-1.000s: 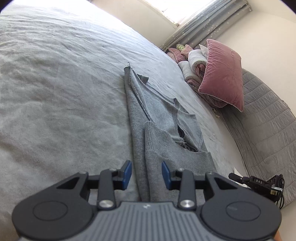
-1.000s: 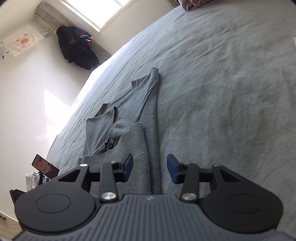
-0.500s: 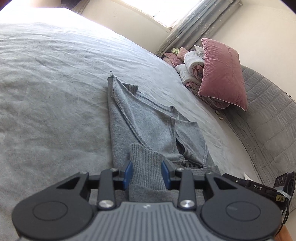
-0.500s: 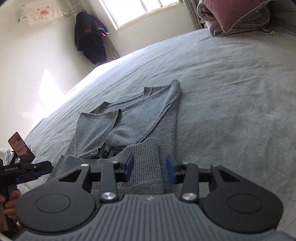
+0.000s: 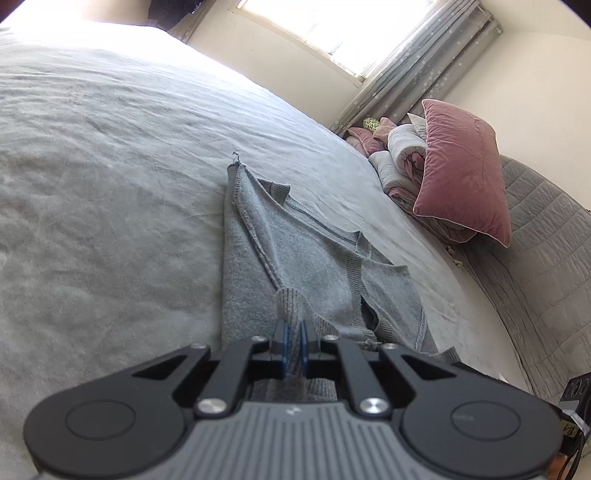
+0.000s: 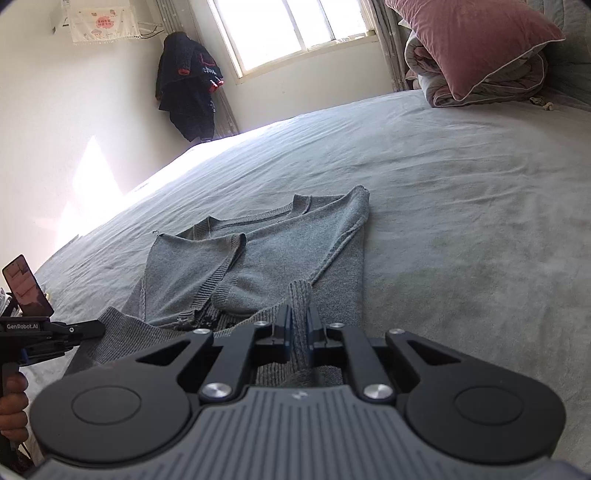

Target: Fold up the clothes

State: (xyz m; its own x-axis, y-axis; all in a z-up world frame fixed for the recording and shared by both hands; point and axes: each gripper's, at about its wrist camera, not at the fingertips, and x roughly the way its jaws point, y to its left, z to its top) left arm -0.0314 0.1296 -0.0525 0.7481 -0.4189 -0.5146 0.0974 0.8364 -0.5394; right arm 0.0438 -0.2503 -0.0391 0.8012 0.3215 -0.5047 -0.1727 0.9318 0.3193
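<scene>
A grey knit cardigan (image 5: 295,258) lies on the bed, its sleeves folded inward, collar pointing away from me. My left gripper (image 5: 293,341) is shut on the ribbed hem at the near edge, a pinch of knit bunched up between the blue pads. In the right wrist view the same cardigan (image 6: 266,258) spreads ahead, and my right gripper (image 6: 298,338) is shut on another part of the ribbed hem. The left gripper (image 6: 94,326) shows at that view's left edge, held by a hand (image 6: 13,406).
The grey bedsheet (image 5: 92,184) stretches wide to the left and beyond the cardigan. A pink pillow (image 5: 465,170) and rolled quilts (image 5: 399,151) sit at the headboard (image 5: 554,266). A dark jacket (image 6: 188,85) hangs beside the window (image 6: 291,29). A phone (image 6: 26,284) is mounted on the left gripper.
Both grippers moved forward onto the cardigan's ribbed hem and went from open to shut on it. The knit now bunches up between the pads.
</scene>
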